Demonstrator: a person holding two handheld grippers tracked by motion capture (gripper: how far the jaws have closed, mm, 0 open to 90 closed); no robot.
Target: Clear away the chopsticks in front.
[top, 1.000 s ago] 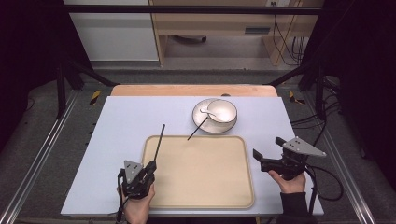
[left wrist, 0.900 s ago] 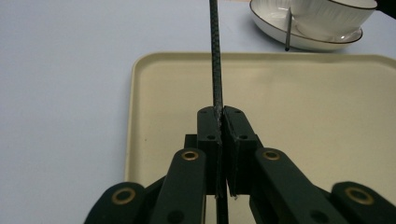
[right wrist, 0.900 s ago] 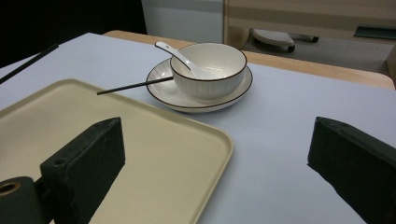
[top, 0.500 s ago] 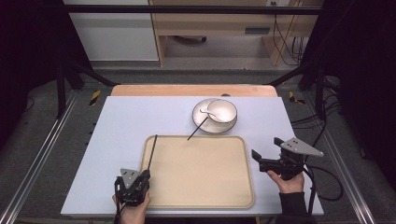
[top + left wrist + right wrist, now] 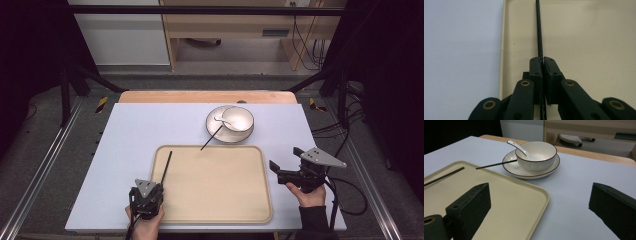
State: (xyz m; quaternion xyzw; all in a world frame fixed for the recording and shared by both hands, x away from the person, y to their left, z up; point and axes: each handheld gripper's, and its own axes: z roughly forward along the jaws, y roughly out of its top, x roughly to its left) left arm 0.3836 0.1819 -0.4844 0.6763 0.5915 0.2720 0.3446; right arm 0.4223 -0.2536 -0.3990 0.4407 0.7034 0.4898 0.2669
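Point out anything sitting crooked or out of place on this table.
The two chopsticks are split: one leans askew on the plate, its tip over the tray's far rim; the other is clamped in the left hand-held gripper above the tray.

The chopstick [image 5: 539,30] ran off the top edge of the left gripper view, its near end hidden between the jaws. In the right gripper view the bowl [image 5: 536,155] hid the spoon's [image 5: 520,148] scoop and the second chopstick's [image 5: 496,164] far end.

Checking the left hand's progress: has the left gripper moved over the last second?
Yes. The left gripper, shut on the chopstick, has pulled back toward the person along the tray's left rim.
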